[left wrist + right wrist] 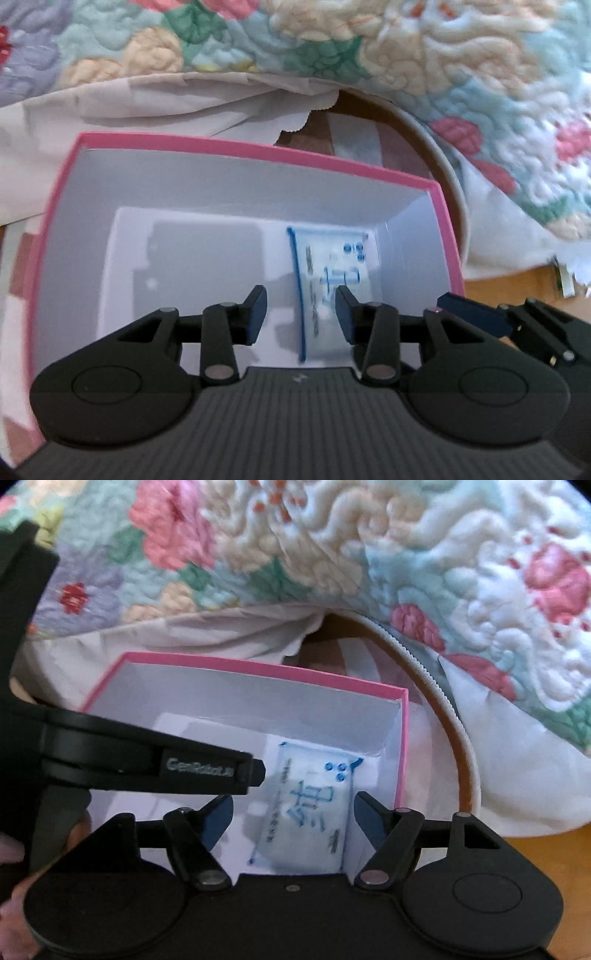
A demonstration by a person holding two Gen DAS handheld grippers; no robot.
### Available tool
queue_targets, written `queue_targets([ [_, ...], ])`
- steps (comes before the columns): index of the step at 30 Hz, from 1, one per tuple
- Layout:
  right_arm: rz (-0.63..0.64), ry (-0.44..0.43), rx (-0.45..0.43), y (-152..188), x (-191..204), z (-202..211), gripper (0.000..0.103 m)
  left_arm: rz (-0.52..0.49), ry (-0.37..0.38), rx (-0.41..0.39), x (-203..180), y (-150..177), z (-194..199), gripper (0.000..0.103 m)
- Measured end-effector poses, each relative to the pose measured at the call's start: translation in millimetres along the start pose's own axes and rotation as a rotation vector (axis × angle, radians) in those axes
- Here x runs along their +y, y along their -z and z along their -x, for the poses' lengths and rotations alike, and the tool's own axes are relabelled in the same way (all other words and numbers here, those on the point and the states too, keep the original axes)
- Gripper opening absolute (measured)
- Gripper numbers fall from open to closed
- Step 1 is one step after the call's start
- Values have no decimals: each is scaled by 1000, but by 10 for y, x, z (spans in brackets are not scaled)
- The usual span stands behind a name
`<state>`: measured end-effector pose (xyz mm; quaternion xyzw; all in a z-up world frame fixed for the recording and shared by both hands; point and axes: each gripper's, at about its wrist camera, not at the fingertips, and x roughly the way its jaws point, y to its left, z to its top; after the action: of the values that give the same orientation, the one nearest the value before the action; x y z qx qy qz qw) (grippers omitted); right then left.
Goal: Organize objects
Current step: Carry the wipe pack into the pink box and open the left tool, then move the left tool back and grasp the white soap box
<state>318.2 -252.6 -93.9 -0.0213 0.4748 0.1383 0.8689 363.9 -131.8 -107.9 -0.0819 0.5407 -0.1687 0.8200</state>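
In the left wrist view, the left gripper (301,314) hangs over an open pink box (258,149) with white inner walls, its jaws parted a little and gripping nothing. A small white packet (328,291) with blue print lies flat on the box floor toward the right wall, just past the fingertips and free of both pads, so it looks set down rather than held. Behind the box a floral quilt (461,74) bunches over a white sheet (147,99). In the right wrist view, the right gripper (293,819) stands wider open and also empty, aimed down at the same packet, which lies between and beyond its fingers. The left gripper's finger crosses from the left above the box, likely because both tools are crowding one small opening. A curved brown hoop (443,716) shows by the box's right side.
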Motion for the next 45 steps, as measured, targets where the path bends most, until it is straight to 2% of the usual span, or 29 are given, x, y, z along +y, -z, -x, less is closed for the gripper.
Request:
queue_targets([
  [6,-8,-76,-8,159,149,497,77,-20,43,-2,64,293,709,42],
  [11,34,-135,-35,244,379,1059,77,-136,-25,-19,73,493,1374,45],
  [15,97,-165,-57,341,543,1543,77,-187,-39,-22,71,669,1860,50],
  [18,149,-191,-64,421,678,1856,77,-223,-88,-24,33,845,2123,52],
  [22,230,-208,-67,587,853,2187,80,-241,-104,2,29,1130,2351,54],
  [27,320,-245,-51,865,1027,2387,82,-246,-112,45,93,1499,2420,57],
  [33,404,-319,-3,1243,1252,2392,87,-242,-96,90,206,1871,2319,58],
  [38,451,-329,24,1573,1362,2231,87,-228,-62,115,276,2117,2147,58],
  [40,453,-335,38,1680,1356,2109,87,-221,-52,100,273,2218,2075,58],
  [45,445,-344,46,1889,1302,1856,87,-168,-30,123,271,2386,1785,58],
])
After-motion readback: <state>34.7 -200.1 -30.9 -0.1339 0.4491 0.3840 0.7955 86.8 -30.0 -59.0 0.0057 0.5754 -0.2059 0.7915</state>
